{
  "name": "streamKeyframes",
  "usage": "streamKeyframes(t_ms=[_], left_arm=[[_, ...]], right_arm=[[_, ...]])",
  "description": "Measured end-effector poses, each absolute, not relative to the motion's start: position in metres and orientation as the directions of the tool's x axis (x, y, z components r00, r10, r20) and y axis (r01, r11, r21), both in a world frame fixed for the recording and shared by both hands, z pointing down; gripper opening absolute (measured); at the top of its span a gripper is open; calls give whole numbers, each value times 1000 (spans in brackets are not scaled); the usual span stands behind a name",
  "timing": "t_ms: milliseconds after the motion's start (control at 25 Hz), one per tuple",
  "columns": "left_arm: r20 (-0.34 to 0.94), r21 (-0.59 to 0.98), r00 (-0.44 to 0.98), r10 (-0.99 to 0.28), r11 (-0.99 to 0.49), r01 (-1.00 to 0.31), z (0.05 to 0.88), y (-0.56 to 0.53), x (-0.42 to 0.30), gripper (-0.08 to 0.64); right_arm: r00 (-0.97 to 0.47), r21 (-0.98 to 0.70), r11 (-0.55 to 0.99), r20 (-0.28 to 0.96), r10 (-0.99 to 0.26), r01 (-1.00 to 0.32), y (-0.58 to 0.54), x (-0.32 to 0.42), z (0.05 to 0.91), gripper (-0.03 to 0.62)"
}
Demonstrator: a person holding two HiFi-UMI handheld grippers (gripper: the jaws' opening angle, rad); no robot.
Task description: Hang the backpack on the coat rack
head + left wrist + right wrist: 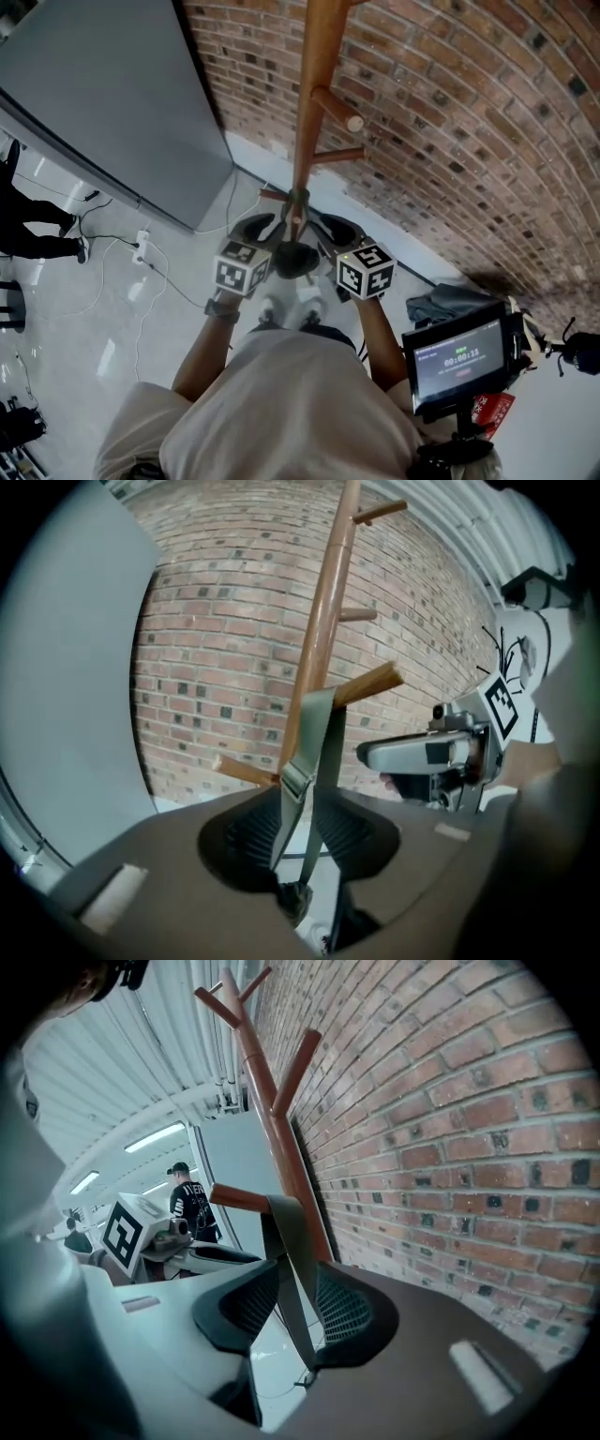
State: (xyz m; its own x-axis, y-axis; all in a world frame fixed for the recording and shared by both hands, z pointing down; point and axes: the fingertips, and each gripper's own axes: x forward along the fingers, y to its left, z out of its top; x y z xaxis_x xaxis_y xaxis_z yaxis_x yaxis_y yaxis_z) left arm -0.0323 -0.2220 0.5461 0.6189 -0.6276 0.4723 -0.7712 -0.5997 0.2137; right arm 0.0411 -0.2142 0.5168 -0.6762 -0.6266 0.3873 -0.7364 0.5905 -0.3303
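- The dark backpack (298,261) sits low down, right against the pole of the tall brown wooden coat rack (314,84), squeezed between the two marker cubes in the head view.
- Its grey-green webbing strap (314,752) is looped over a short wooden peg (373,682) low on the rack. It runs down with a buckle partway along. The right gripper view shows the same loop over the peg.
- Left gripper (300,841): jaws apart. The strap passes down through the gap and the ribbed pads aren't pinching it.
- Right gripper (286,1321): same deal, jaws spread. The strap hangs between them and nothing is clamped.
- Both grippers sit close on either side of the pole, each visible in the other's view.
- Behind the rack is a red brick wall (450,112), with a big flat grey panel (103,94) leaning to the left of it.
- On the glossy white floor (66,291) there are white cables with a power strip (142,246), plus a crumpled grey cloth (450,300) off to the right.
- A small lit screen (459,361) is near the person's right arm.
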Motion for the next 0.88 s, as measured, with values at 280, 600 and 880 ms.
streamKeyframes(t_ms=[280, 600, 880], left_arm=[[395, 165, 592, -702, -580, -797, 498, -220, -44, 18], [248, 110, 592, -767, -585, -804, 429, -226, -49, 0], [135, 57, 598, -790, -596, -801, 375, -226, -51, 0]], right_arm=[[-577, -192, 544, 281, -767, -817, -217, 71, 456, 61], [-566, -123, 552, 179, -805, -825, -222, 75, 396, 2], [-577, -70, 572, 99, -811, -817, -217, 68, 351, 2]])
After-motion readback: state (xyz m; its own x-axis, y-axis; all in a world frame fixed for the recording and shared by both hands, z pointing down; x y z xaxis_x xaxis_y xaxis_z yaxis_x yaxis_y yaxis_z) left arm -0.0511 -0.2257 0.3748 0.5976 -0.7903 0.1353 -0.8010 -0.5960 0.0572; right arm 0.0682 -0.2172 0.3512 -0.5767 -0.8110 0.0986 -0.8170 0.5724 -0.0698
